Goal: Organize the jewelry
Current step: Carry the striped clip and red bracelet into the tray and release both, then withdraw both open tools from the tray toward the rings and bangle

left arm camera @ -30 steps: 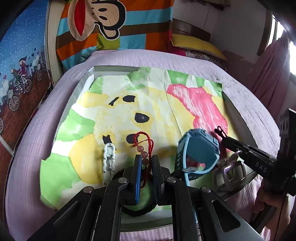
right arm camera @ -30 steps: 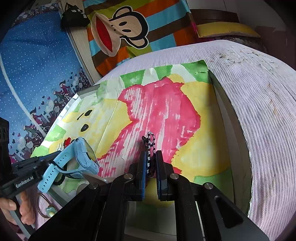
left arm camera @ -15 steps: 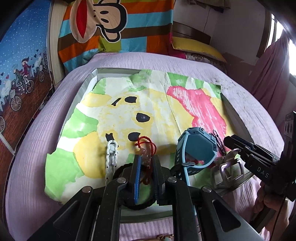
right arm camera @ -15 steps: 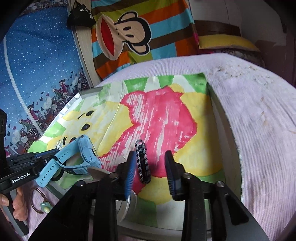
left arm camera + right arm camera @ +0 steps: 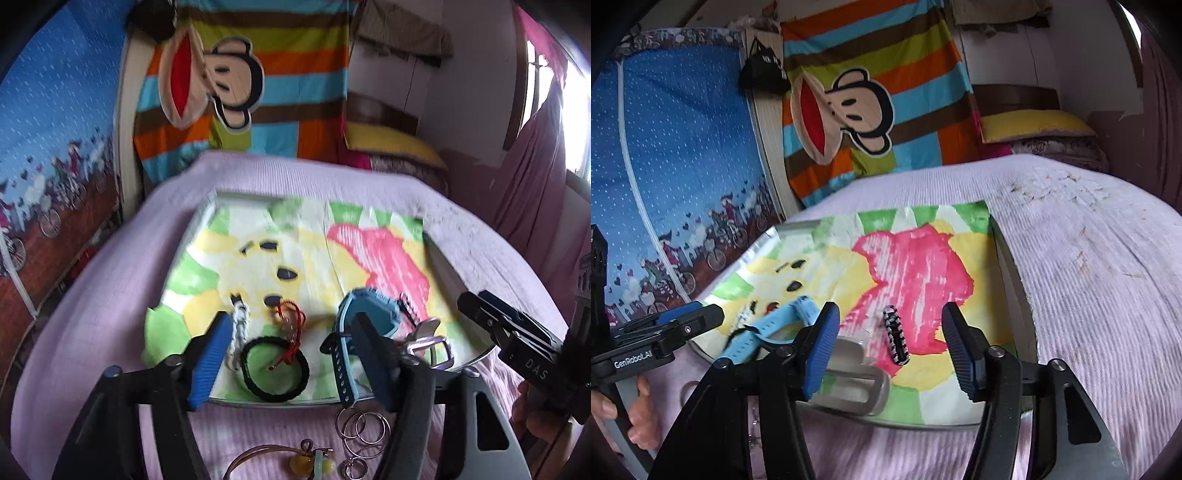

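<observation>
Between the spread-wide fingers of the left gripper [image 5: 291,354] lie a red cord bracelet [image 5: 291,325] and black braided ring [image 5: 275,371] on a cartoon-printed tray [image 5: 207,236]. Ahead of the equally wide, empty right gripper [image 5: 890,347] rests a black-and-white beaded bracelet [image 5: 896,339]. Both look just released; next likely fetches the thin wire rings [image 5: 364,430] on the lilac bedspread [image 5: 1089,258] nearer than the tray.

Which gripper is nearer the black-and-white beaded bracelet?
Right. The right gripper frames the black-and-white beaded bracelet between its open fingers; the left gripper sits beyond the blue watch.
</observation>
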`<state>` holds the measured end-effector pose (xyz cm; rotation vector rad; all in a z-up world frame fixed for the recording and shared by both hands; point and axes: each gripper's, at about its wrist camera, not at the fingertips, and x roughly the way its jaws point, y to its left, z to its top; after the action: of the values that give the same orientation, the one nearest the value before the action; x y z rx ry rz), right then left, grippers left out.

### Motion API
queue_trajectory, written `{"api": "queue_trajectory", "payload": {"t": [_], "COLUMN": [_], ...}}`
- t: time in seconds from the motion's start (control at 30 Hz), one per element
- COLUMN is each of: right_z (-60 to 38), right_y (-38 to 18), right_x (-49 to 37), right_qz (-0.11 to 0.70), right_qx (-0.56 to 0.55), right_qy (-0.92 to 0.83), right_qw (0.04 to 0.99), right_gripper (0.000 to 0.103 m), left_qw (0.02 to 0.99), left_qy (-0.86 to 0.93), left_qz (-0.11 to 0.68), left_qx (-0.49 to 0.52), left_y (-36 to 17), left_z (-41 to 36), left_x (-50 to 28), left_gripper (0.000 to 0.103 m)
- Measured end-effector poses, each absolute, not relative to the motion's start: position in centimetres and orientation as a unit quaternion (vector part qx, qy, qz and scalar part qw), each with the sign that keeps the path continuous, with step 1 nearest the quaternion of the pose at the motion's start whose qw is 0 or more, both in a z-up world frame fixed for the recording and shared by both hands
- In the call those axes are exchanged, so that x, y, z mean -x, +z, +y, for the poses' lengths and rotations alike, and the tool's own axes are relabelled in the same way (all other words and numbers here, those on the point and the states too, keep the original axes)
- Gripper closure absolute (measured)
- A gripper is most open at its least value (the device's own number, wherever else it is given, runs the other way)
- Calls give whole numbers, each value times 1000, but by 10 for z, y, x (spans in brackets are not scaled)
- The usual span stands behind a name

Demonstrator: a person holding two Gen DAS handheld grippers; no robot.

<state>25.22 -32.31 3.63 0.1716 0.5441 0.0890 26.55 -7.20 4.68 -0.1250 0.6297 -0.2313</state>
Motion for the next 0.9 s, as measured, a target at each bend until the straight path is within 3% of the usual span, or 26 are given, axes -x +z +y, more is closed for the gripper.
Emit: {"api": "queue_trajectory", "payload": {"t": [0.13,0.3,0.43,0.9], "right_z": [-319,-314,-308,-292], "right_y": [46,54,57,71], "right_x": [-234,-207,-185,-119], "right_qz": [240,198,177,126], "right_qx": [-85,-94,-99,-76], "right_qy": [43,57,62,65], "right_qw": [966,974,977,987], "right_gripper": [35,17,3,2], "left_qw": [947,961,968,980], "left_qy": [-117,-113,-108,-94], "left_qz": [292,238,213,173], "left_qx": [63,81,79,16], "left_y": [56,60,62,71], "left_z": [-67,-56,-51,-42], "left_x": [-251,-222,-202,-142], "left_gripper": [32,9,1,0]}}
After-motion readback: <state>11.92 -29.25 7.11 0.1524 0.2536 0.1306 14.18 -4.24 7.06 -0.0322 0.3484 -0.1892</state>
